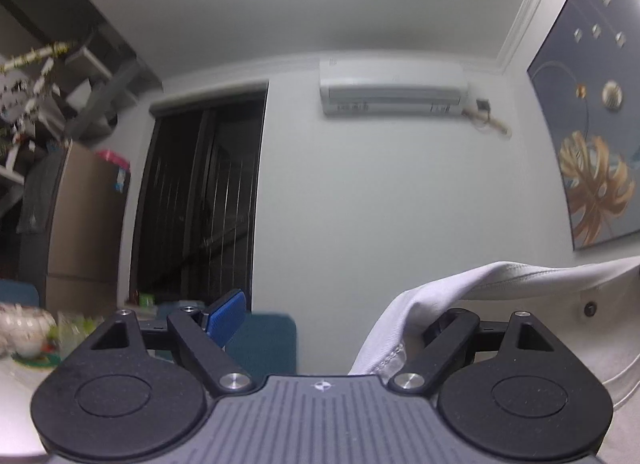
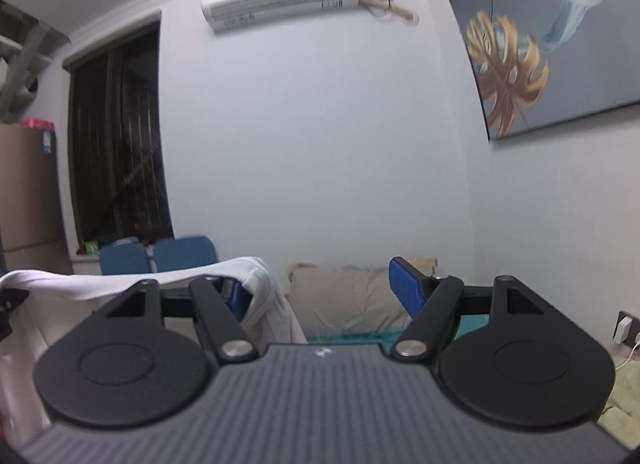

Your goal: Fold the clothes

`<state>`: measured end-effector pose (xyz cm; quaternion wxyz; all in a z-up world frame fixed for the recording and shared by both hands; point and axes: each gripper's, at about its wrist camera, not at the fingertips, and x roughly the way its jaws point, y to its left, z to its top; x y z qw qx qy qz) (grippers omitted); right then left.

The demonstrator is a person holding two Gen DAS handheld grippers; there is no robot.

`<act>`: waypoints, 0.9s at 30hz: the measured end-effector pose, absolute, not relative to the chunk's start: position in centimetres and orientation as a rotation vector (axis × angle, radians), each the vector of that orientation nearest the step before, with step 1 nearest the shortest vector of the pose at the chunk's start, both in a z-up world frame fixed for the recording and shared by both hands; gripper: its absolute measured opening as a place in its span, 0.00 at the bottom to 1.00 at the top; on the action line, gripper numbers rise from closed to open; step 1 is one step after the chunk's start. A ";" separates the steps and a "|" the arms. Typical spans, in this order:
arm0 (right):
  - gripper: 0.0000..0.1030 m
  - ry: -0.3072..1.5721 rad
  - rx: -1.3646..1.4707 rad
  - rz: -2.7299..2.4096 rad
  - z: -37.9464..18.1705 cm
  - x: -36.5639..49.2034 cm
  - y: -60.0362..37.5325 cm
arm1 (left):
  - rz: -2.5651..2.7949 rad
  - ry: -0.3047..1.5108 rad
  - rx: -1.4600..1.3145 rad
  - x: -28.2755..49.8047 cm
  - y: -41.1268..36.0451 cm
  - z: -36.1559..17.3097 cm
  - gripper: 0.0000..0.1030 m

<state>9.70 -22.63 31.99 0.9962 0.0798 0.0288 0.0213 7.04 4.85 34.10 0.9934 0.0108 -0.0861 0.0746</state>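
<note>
A: Left wrist view. Left gripper [image 1: 336, 316] points level at the far wall, jaws spread wide. White garment [image 1: 460, 296] is draped over its right finger; left blue pad [image 1: 226, 318] is bare. No pinch visible. Cloth looks hooked on one finger only.

B: So it hangs by drape, not by grip?

A: That's my read. The pad under the cloth is hidden, so contact there is unclear. Button [image 1: 589, 309] shows at far right, likely a shirt.

B: Right wrist view?

A: Mirror image. Right gripper [image 2: 326, 290] is also spread, white garment [image 2: 132, 280] slung over its left finger, and the right blue pad [image 2: 406, 288] is free. Cushion [image 2: 344, 296] and teal surface [image 2: 352, 338] lie beyond.

B: Risks?

A: Shirt spans between the two inner fingers. Any tilt or fast move, and it slides off since nothing clamps it. Pulling the hands apart could also drag it off one finger.
</note>
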 end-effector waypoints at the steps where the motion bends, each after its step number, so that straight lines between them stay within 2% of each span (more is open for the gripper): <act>1: 0.71 0.081 0.156 0.036 30.6 12.0 -22.3 | 0.151 -0.147 0.019 9.6 5.1 32.5 0.85; 8: 0.71 0.194 0.110 -0.011 16.5 28.7 -20.3 | 0.157 0.020 0.036 28.9 6.6 18.1 0.85; 13: 0.71 0.280 0.116 -0.025 3.7 40.6 -19.8 | 0.127 0.154 0.046 42.1 7.2 4.1 0.85; 19: 0.69 0.482 0.101 -0.033 -11.3 52.1 -19.3 | 0.094 0.348 0.095 54.3 7.4 -12.1 0.85; 23: 0.70 0.688 0.109 0.037 -18.3 56.7 -18.2 | 0.030 0.548 0.054 59.6 7.3 -19.0 0.84; 25: 0.77 0.793 0.112 0.103 -20.1 58.4 -17.5 | 0.018 0.690 0.056 62.2 7.4 -20.4 0.83; 27: 0.83 0.790 0.089 0.169 -19.9 58.6 -16.6 | -0.008 0.759 0.041 63.6 7.7 -20.6 0.82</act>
